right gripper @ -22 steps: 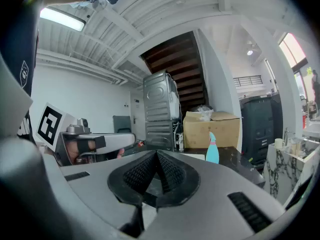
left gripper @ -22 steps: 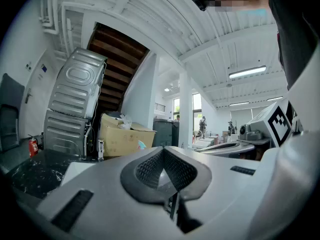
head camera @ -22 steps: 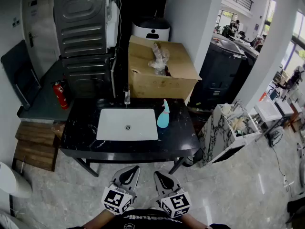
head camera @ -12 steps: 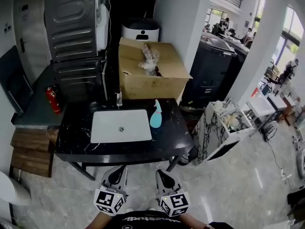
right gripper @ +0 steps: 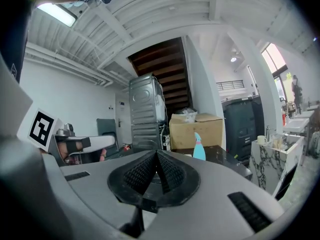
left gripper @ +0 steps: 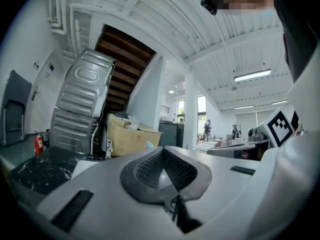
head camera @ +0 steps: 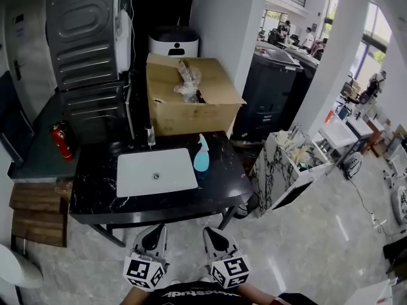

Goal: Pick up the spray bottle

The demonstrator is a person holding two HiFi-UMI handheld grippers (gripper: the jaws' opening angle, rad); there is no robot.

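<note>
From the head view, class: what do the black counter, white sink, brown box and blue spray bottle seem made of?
Black white-veined counter: likely polished stone; glossy, marbled.
White rectangular sink: probably glazed ceramic; smooth, even white.
Brown open box: cardboard; matte, folded flaps.
Light blue spray bottle: probably plastic; uniform colour.

**Counter, sink and surroundings**

The sink (head camera: pixel 156 172) is set in the counter (head camera: pixel 95 192); the tap (head camera: pixel 151 135) stands at the sink's far edge; the bottle (head camera: pixel 201 155) stands on the counter just right of the sink. The box (head camera: pixel 191 110) sits behind the counter; the extinguisher (head camera: pixel 62 141) stands off the counter's far left corner; planks (head camera: pixel 35 213) lie on the floor to its left; a cabinet (head camera: pixel 289 170) stands to its right. The left gripper (head camera: pixel 156 232) and right gripper (head camera: pixel 213 234) are side by side before the counter, apart from it.
</note>
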